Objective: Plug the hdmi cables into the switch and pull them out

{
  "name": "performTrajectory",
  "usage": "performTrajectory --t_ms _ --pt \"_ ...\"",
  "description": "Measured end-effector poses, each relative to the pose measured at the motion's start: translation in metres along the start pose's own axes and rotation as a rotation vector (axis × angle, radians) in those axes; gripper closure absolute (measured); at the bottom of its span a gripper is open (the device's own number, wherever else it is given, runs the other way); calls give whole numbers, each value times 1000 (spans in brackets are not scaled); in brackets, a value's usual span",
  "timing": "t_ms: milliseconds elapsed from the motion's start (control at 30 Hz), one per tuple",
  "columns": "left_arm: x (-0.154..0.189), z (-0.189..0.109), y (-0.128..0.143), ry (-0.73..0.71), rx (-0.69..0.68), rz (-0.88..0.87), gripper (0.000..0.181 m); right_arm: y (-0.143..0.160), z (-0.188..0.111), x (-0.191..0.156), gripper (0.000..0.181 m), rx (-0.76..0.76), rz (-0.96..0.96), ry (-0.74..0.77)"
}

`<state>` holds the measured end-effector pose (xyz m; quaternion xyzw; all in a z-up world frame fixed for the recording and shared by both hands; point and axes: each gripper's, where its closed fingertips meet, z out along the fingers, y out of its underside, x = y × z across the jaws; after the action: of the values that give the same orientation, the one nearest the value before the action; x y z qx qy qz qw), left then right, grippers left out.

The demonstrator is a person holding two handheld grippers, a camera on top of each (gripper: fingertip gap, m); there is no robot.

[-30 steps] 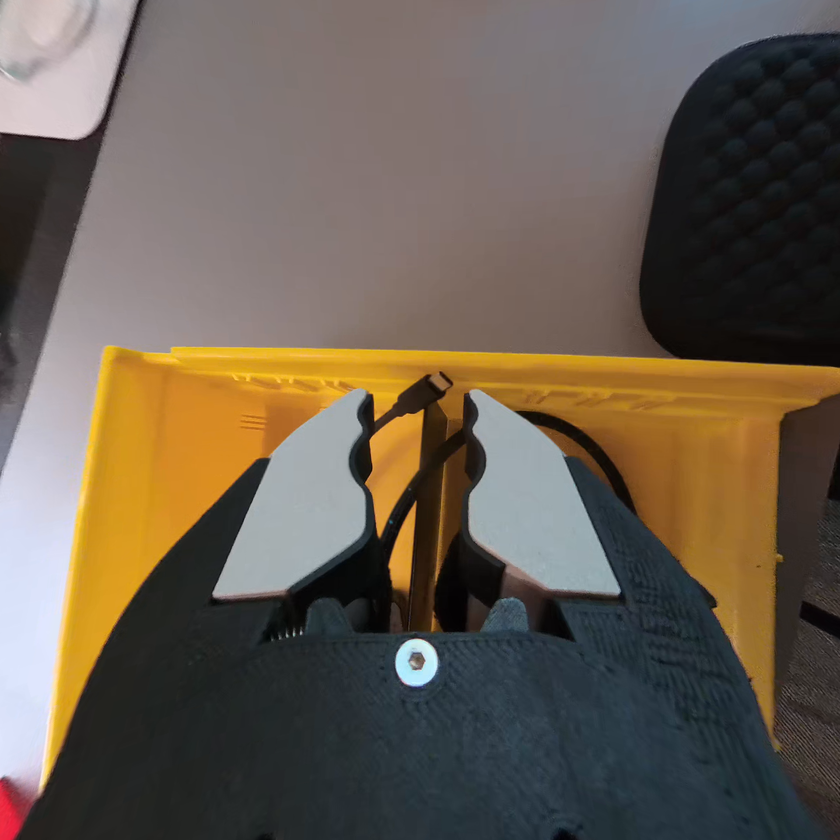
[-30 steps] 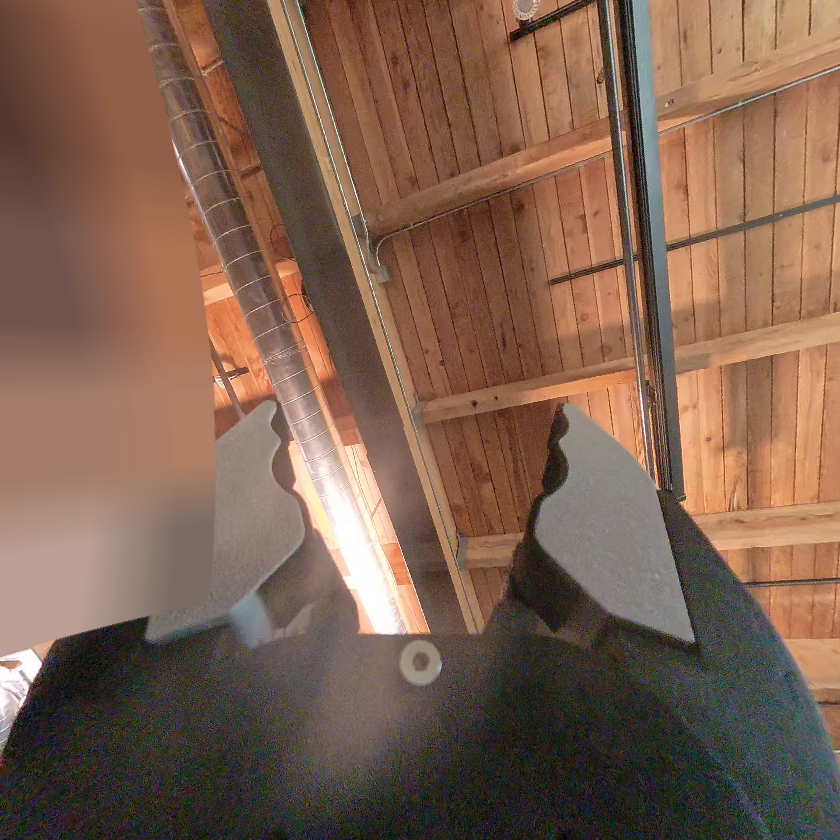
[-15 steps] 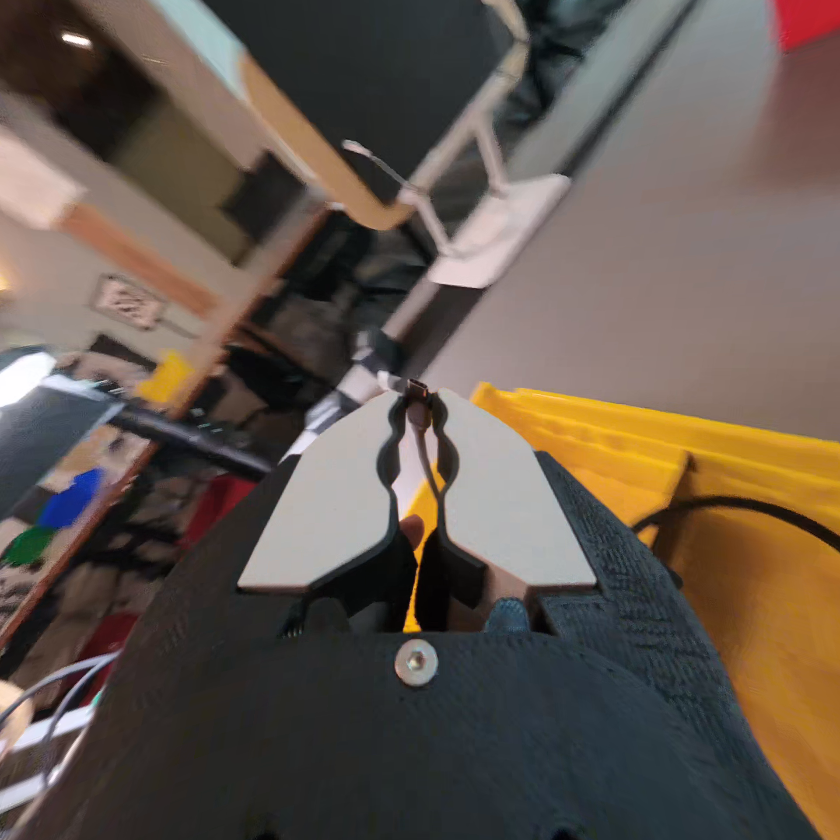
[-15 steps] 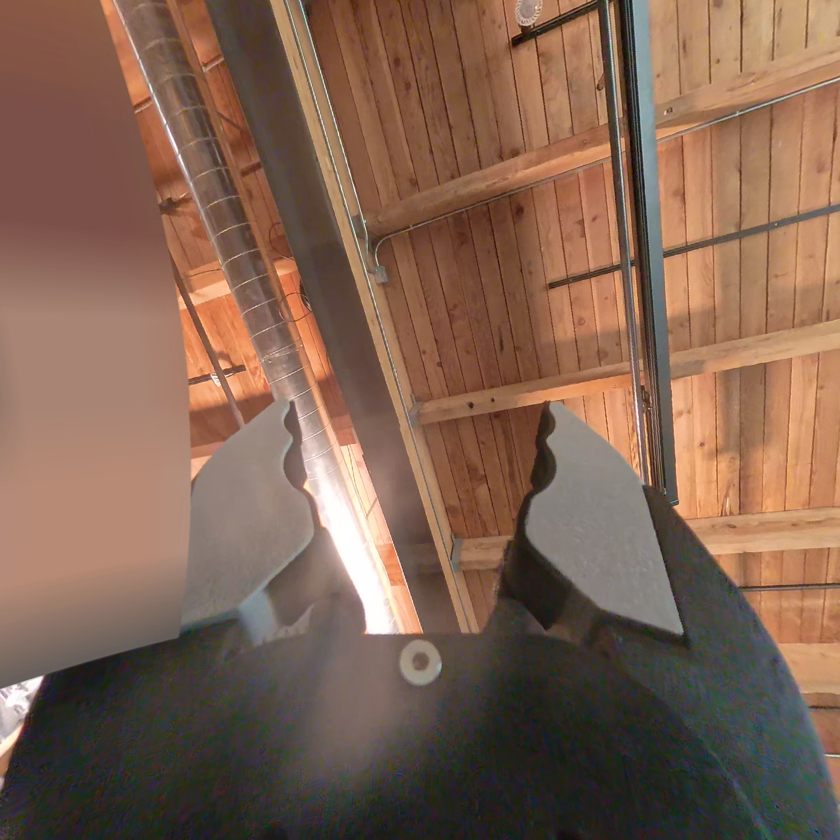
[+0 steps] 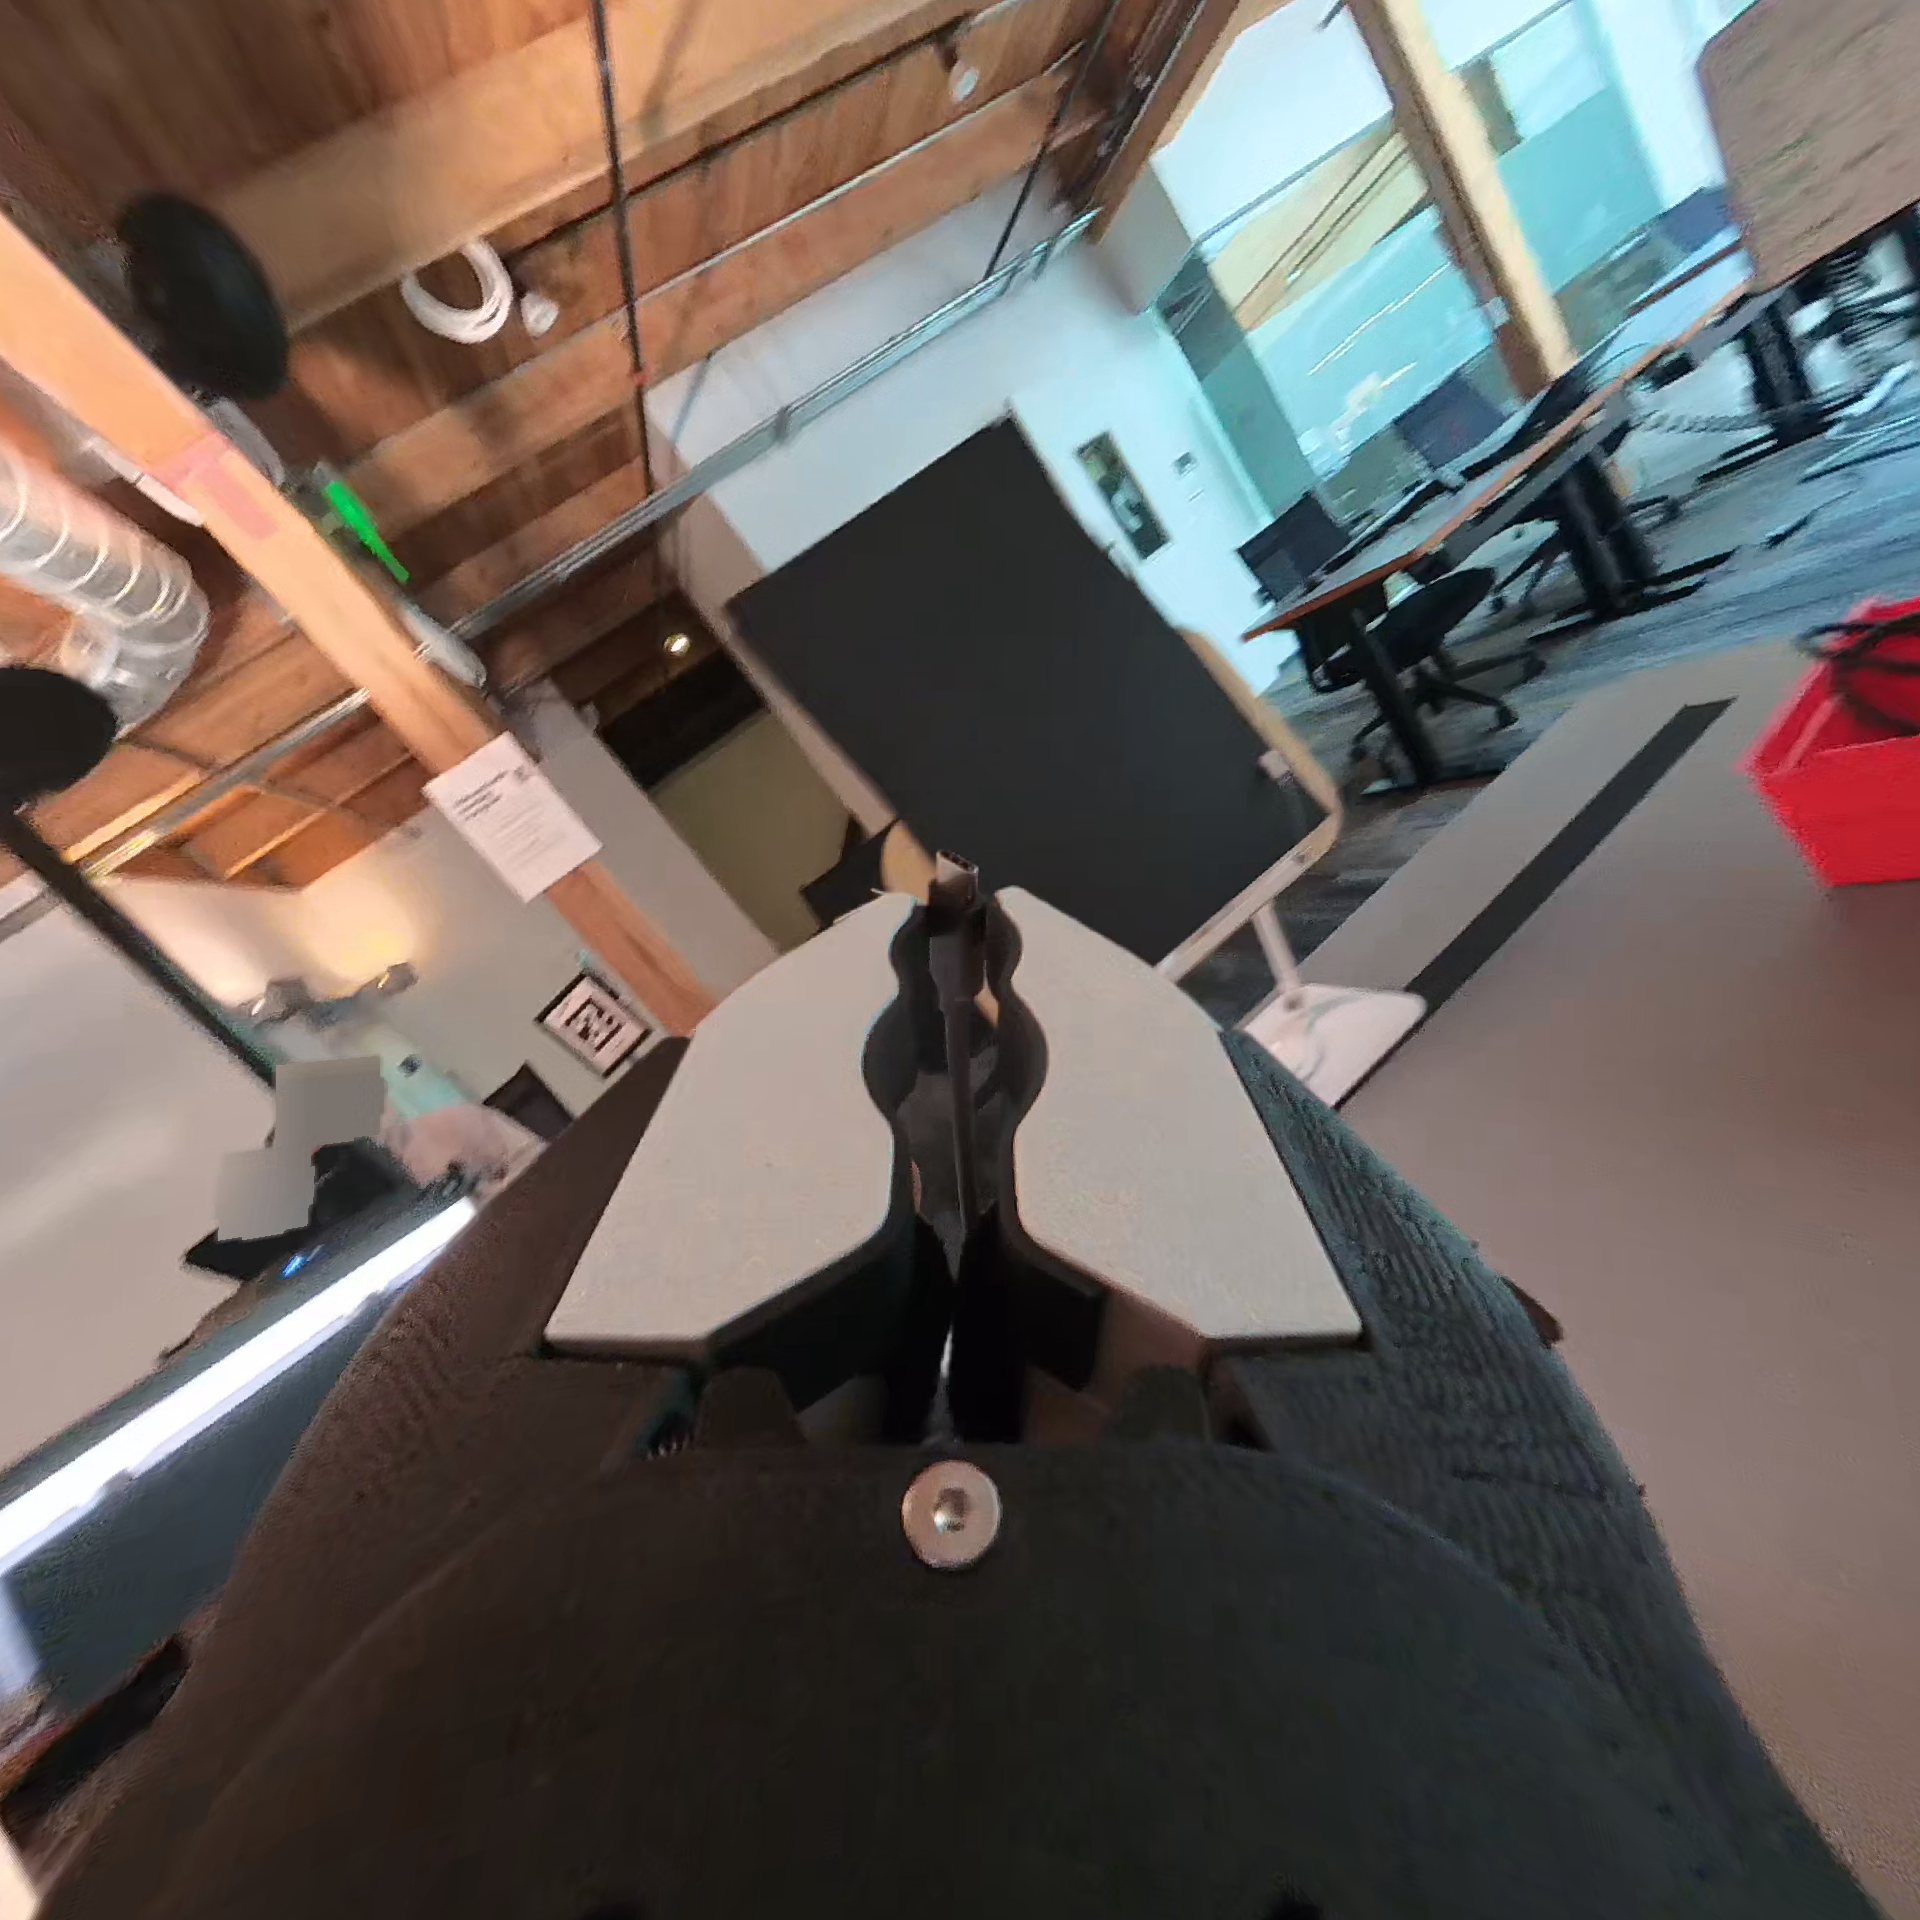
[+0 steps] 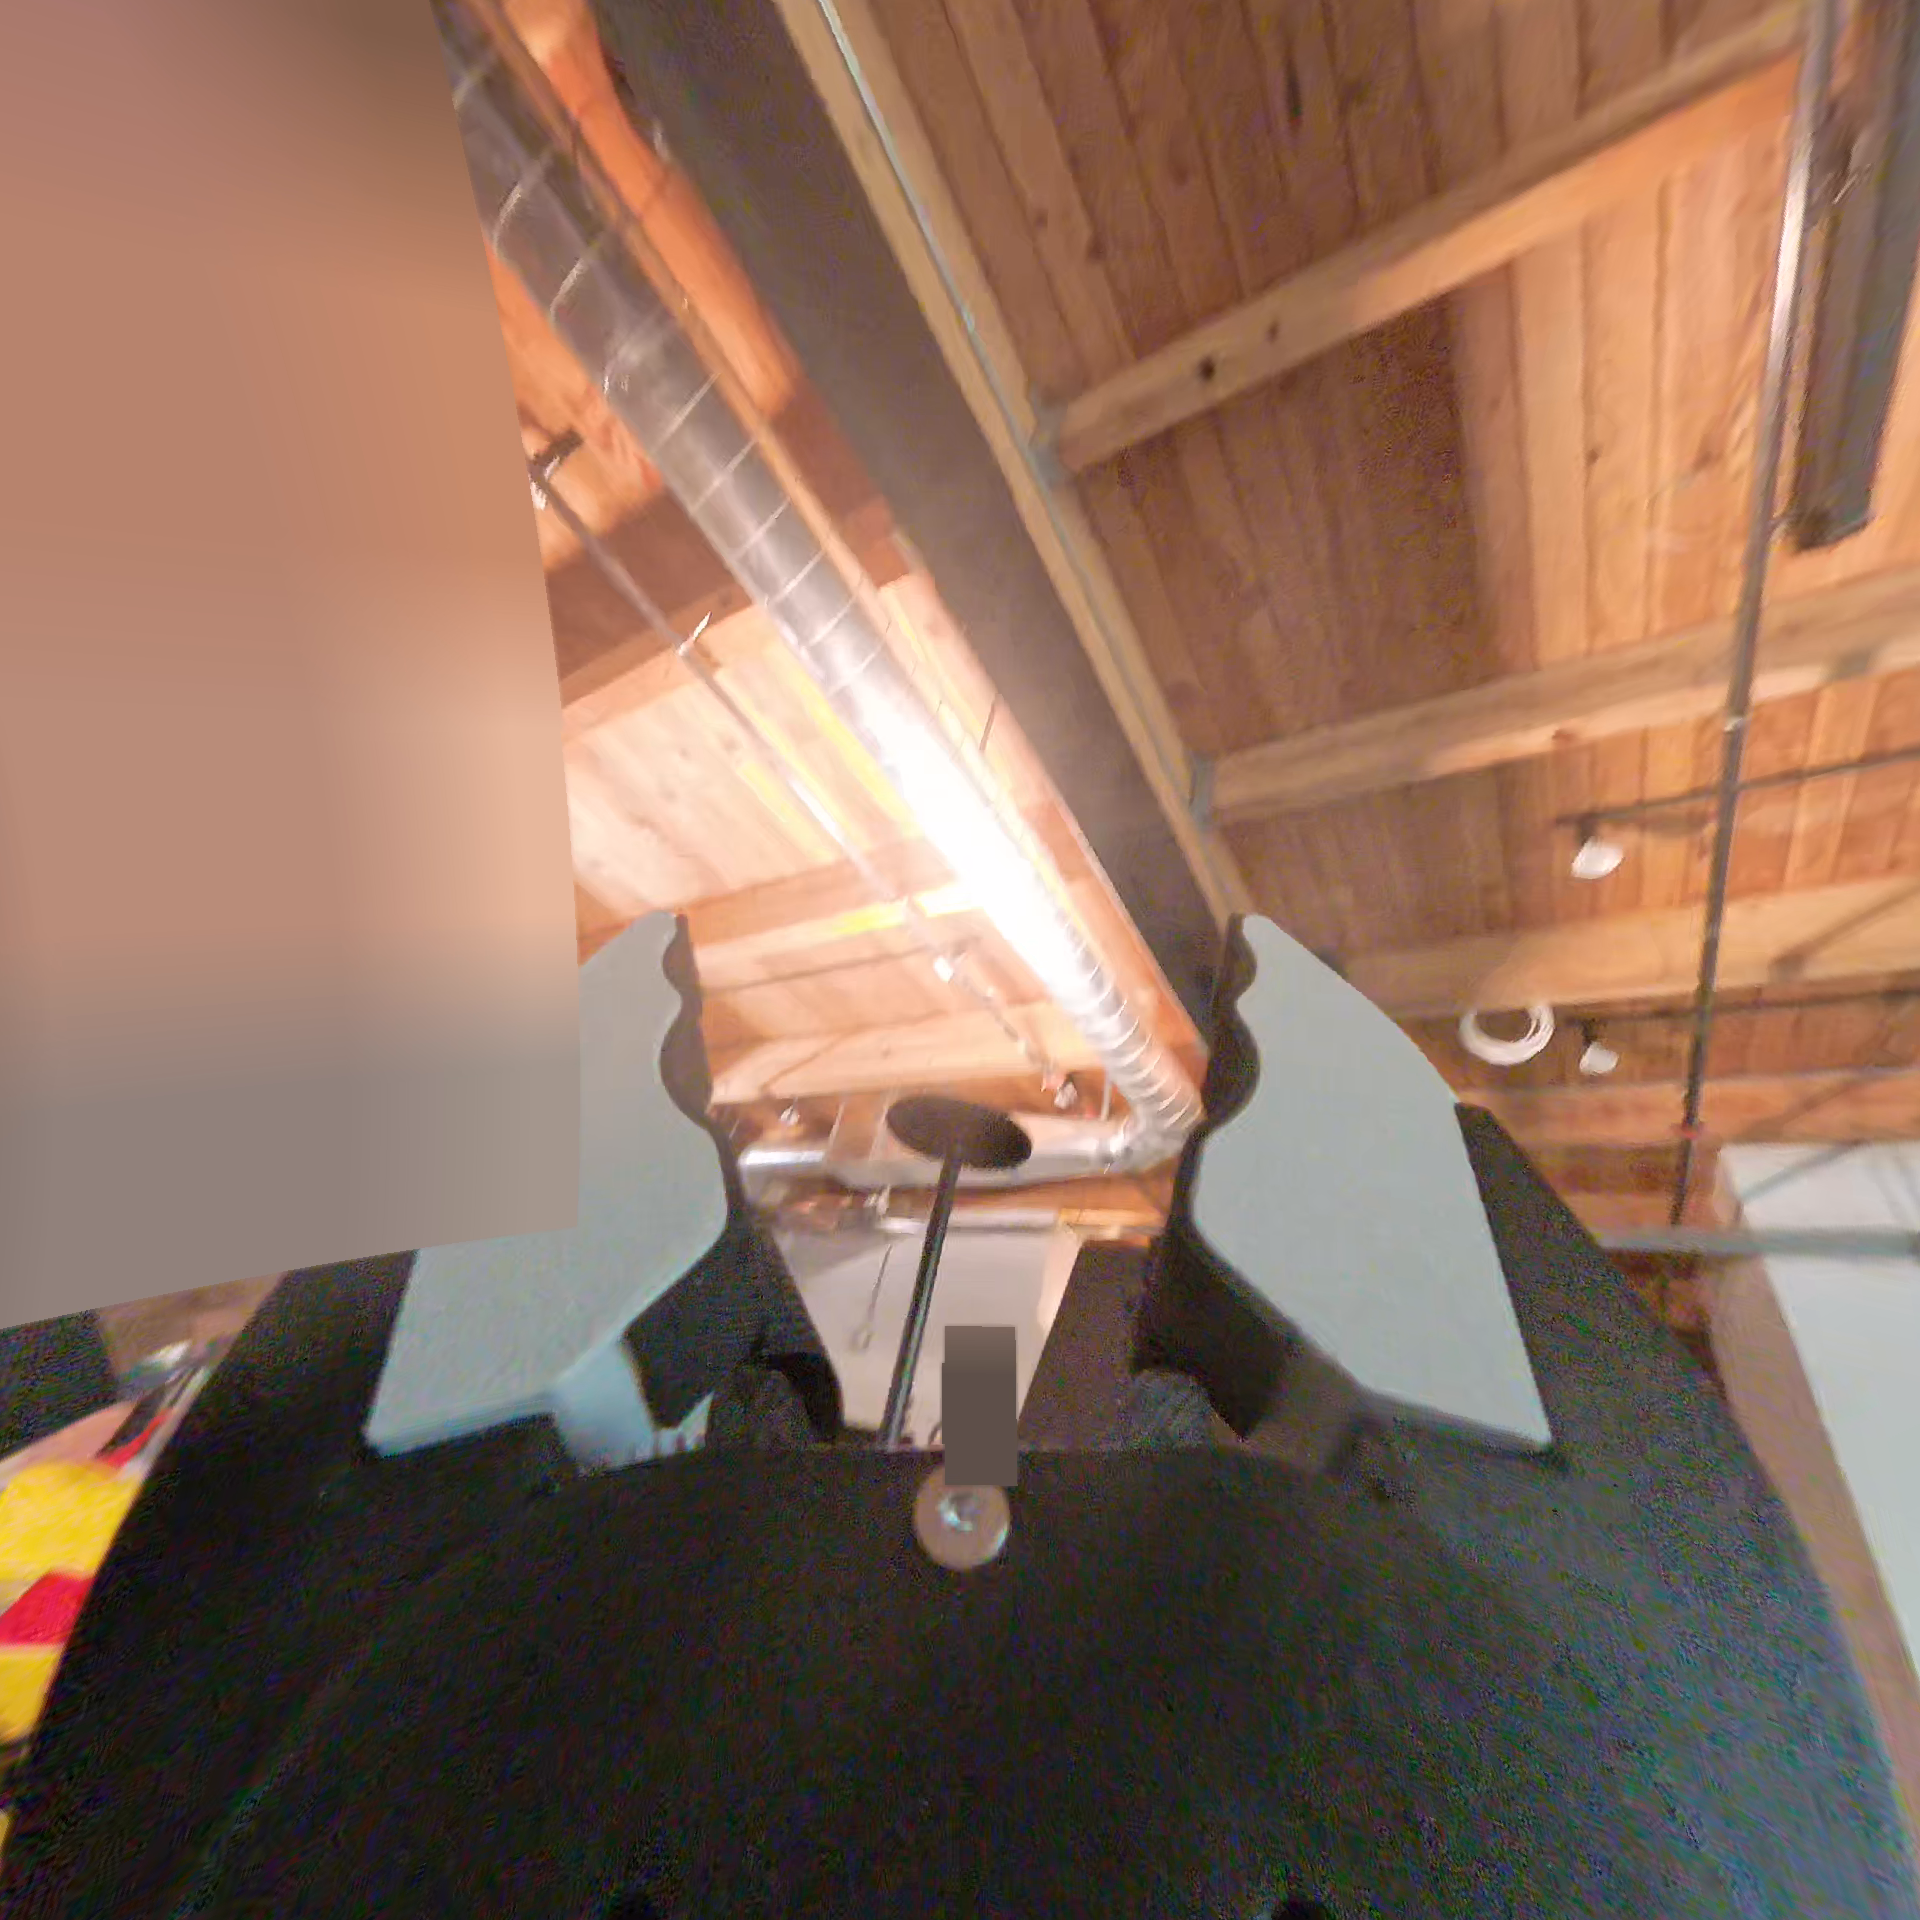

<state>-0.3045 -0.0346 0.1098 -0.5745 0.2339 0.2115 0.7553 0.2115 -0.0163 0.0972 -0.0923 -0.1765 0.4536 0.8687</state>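
Left wrist view: left gripper (image 5: 958, 914) clamped on cable plug (image 5: 954, 883), tip pointing twelve o'clock, presumably for insertion; switch unseen; red bin (image 5: 1839, 769) at two o'clock; right gripper (image 6: 956, 940) agape, empty, ceiling-pointed.

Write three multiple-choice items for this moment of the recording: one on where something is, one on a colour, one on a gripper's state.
1. Where is the cable's plug?
A. Lying on the table
B. Sticking out past the left gripper's fingertips
C. Between the right gripper's fingers

2. What colour is the bin at the right edge of the left wrist view?
A. Red
B. Green
C. White

3. How does the right gripper stand?
A. Shut on a cable
B. Shut on nothing
C. Open

Key: 1 B, the left gripper is clamped on the cable just below the plug; 2 A, its walls are red; 3 C, ceiling shows between its spread fingers.
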Motion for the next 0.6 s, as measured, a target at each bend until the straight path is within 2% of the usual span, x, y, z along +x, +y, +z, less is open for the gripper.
performTrajectory --t_ms 33,167,300,433,500,533,600 --pt "17 2 -12 26 33 -2 172 18 2 -6 86 -69 27 -34" --pt "94 3 -61 171 210 -53 172 87 -3 -48 86 -349 200 -262" --pt "179 -10 -107 395 431 -148 172 142 -41 -108 74 -634 396 -616" --pt "248 -22 -144 607 613 -254 172 176 -67 -146 54 -722 485 -755" --pt "271 -24 -157 701 669 -298 173 183 -81 -168 53 -749 561 -838" --pt "279 -25 -163 748 694 -324 173 183 -89 -178 59 -760 600 -884" --pt "289 -23 -170 806 720 -372 172 179 -111 -199 96 -792 643 -1033"
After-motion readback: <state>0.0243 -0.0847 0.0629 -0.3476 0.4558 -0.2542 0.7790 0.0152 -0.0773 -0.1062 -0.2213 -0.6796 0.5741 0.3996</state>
